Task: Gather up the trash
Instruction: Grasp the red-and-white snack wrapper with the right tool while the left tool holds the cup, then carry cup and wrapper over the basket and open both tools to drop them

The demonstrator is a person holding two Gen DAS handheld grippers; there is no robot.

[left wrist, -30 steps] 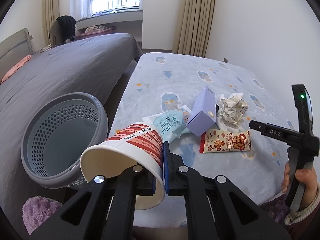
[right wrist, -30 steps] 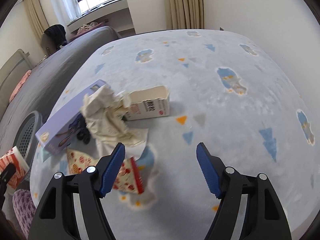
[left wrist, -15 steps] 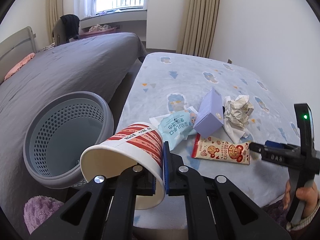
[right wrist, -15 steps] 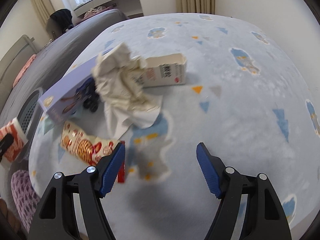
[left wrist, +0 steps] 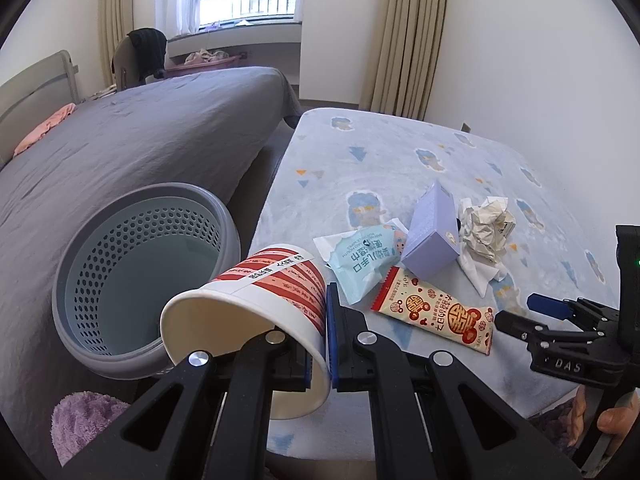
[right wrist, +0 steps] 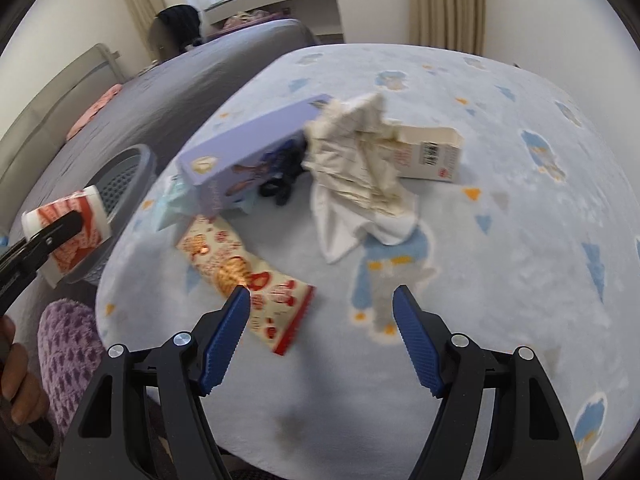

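My left gripper (left wrist: 326, 330) is shut on the rim of a red-striped paper cup (left wrist: 256, 312), held tilted beside the grey perforated waste basket (left wrist: 132, 280). On the blue patterned bed lie a red-and-cream snack wrapper (left wrist: 436, 314), a teal wipes packet (left wrist: 360, 260), a lilac box (left wrist: 432, 236) and crumpled paper (left wrist: 486, 228). My right gripper (right wrist: 322, 312) is open, low over the bed, its left fingertip just above the snack wrapper (right wrist: 248, 276). The crumpled paper (right wrist: 360, 164), lilac box (right wrist: 248, 152) and a small white carton (right wrist: 430, 152) lie beyond it.
A grey-covered bed (left wrist: 120, 148) runs along the left, with the basket in the gap between the beds. A purple fluffy thing (right wrist: 68, 344) lies on the floor by the bed edge. A window and curtains stand at the back wall.
My right gripper has moved down and left toward the snack wrapper, still open. My left gripper keeps the cup and has shifted slightly, basket now nearer in view.
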